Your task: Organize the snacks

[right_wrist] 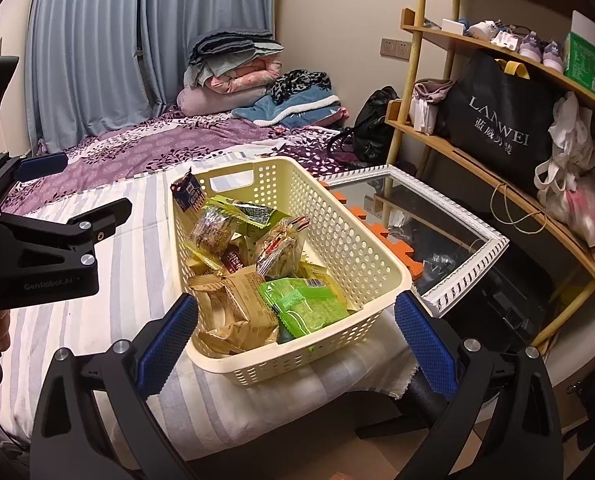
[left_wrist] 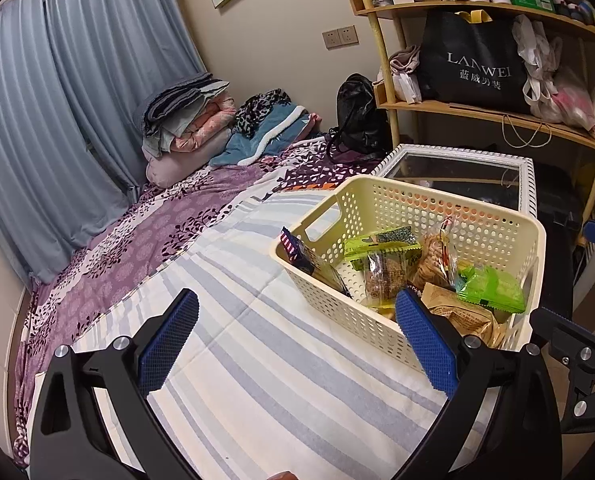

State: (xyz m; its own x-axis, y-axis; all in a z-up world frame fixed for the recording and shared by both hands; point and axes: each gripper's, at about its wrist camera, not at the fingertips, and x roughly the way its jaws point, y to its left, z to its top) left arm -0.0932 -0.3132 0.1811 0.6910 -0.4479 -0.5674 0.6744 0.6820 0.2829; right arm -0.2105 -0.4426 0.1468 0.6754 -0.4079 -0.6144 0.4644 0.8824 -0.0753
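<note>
Basket: a cream basket (right_wrist: 337, 240) stood on the striped bed (left_wrist: 237, 340) at its corner, beside a framed mirror (right_wrist: 457, 248).
Snacks: wrapped snacks (right_wrist: 237, 280) lay heaped inside the basket, a green packet (right_wrist: 301, 300) on top near the front.
Left hand-held gripper (left_wrist: 297, 344): spread wide and empty above the bedcover; the basket sat just ahead and to its right, its near wall behind the right finger.
Right hand-held gripper (right_wrist: 297, 344): spread wide and empty; the basket's near end lay between its fingers, apart from both.
</note>
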